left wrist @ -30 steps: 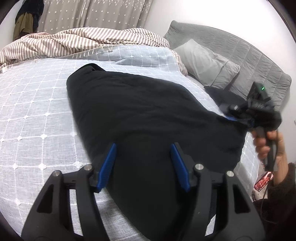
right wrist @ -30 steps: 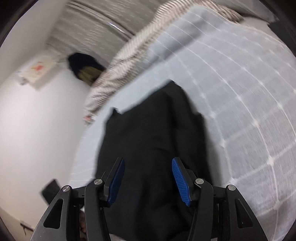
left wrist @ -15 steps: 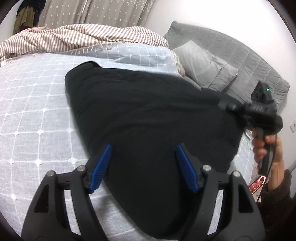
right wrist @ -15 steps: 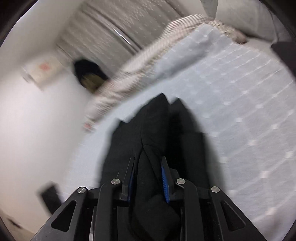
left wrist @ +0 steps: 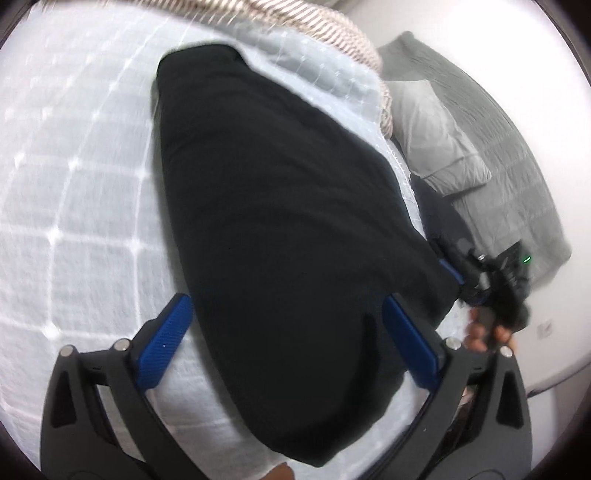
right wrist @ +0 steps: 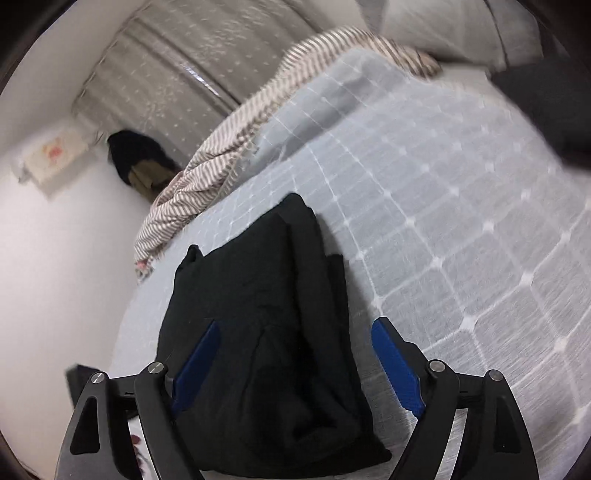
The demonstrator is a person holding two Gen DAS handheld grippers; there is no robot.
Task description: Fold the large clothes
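Note:
A large black garment (left wrist: 280,206) lies folded lengthwise on the light blue grid-patterned bed cover (left wrist: 74,184). My left gripper (left wrist: 288,325) is open, its blue pads either side of the garment's near end, holding nothing. In the right wrist view the garment (right wrist: 258,332) lies along the bed edge. My right gripper (right wrist: 295,343) is open above its near end, empty. The right gripper also shows in the left wrist view (left wrist: 480,284) at the garment's far right corner.
A striped duvet (left wrist: 314,22) is bunched at the far side of the bed. A grey pillow (left wrist: 432,129) and grey quilted headboard (left wrist: 509,155) lie to the right. Curtains (right wrist: 192,62) and hanging clothes (right wrist: 140,162) stand by the white wall.
My right gripper had shut on a fold of the black garment half a second ago and is now open. My left gripper has moved closer over the garment, still open.

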